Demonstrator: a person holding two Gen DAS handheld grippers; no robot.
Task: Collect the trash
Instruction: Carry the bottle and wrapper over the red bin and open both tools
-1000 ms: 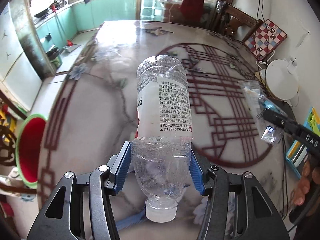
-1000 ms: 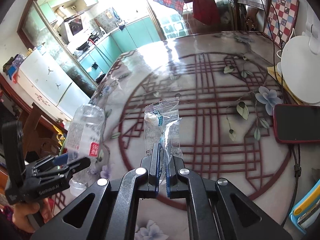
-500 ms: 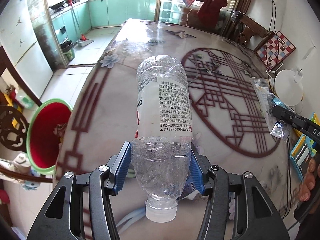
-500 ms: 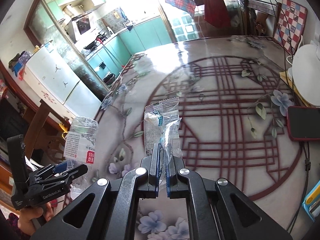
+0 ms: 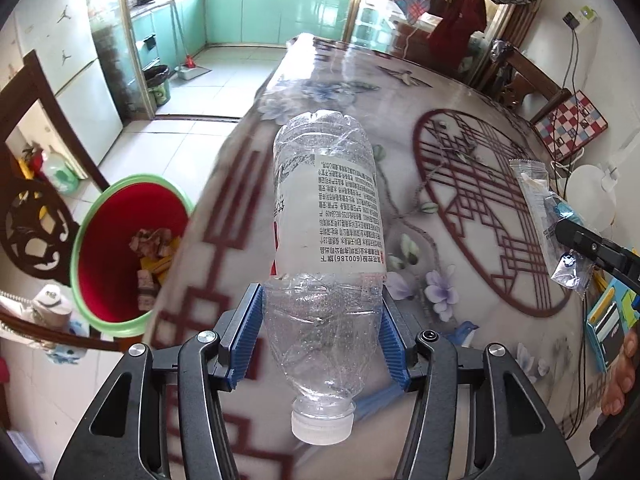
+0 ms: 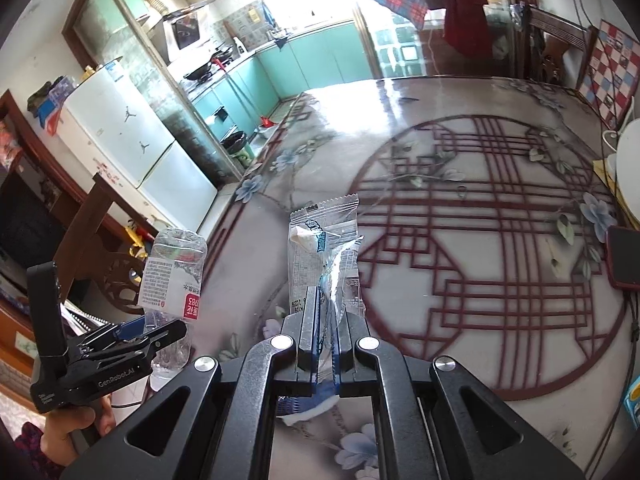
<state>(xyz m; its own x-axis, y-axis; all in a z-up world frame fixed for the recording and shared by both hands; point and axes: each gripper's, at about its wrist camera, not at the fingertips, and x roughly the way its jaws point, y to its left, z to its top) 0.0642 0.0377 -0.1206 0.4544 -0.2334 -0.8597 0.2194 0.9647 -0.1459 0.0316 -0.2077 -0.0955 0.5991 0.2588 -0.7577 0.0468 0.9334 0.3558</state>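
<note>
My left gripper (image 5: 322,328) is shut on an empty clear plastic bottle (image 5: 328,224), its white cap toward the camera and its base pointing away, over the table's left edge. In the right wrist view the same bottle (image 6: 172,276) and left gripper (image 6: 132,336) show at the lower left. My right gripper (image 6: 328,312) is shut on a clear plastic wrapper (image 6: 320,248) that stands up from its blue pads; the wrapper (image 5: 548,208) also appears at the right of the left wrist view. A red bin with a green rim (image 5: 120,324) stands on the floor left of the table, with scraps inside.
The glossy table (image 6: 480,208) bears a dark red lattice pattern and painted flowers. A red-cased phone (image 6: 624,260) lies near its right edge beside a white round object (image 6: 628,168). A dark wooden chair (image 5: 36,216) stands by the bin. A kitchen lies beyond.
Both grippers have moved left across the table toward its left edge, each keeping its hold. The red bin has come more fully into the left wrist view.
</note>
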